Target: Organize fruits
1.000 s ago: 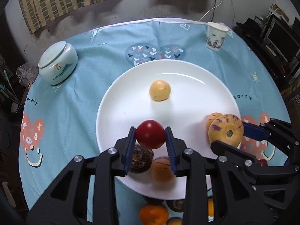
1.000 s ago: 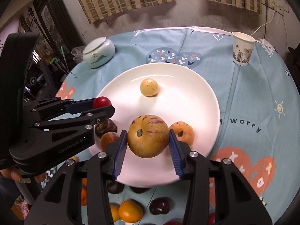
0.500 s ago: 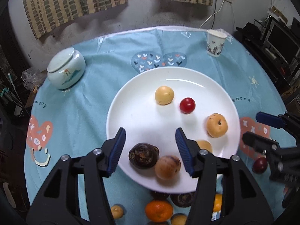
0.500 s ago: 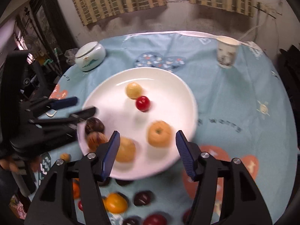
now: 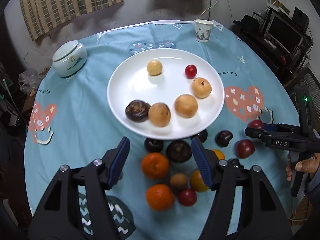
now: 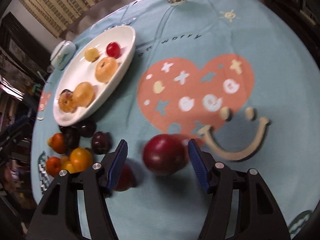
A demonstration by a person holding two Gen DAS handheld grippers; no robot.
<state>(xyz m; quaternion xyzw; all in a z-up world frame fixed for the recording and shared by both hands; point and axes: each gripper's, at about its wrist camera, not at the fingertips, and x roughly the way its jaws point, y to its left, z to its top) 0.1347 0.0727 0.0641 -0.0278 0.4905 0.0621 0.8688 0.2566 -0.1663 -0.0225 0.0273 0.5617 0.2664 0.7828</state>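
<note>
Fruits scattered across the lower half of both frames, partly on a white round plate, partly loose on the light blue patterned tablecloth.

Left gripper, bottom centre of the left wrist view: blue-padded jaws spread wide, holding nothing, hovering over the loose pile. Between and just past the pads: a dark brown round fruit, a bright orange mandarin, a second mandarin lower down, a small tan fruit and a small red fruit.

Right gripper, bottom centre of the right wrist view: jaws likewise spread wide, gripping nothing. Large dark red plum framed between the pads, blurred; contact with either pad cannot be told. Another reddish fruit half hidden behind the left pad.

Further out, on the plate at frame centre of the left wrist view: a pale yellow round fruit, a small red cherry tomato, three tan-orange fruits and a dark brown wrinkled fruit touching one of them.

Upper left of that frame: pale green lidded ceramic jar. Upper right: printed paper cup.
</note>
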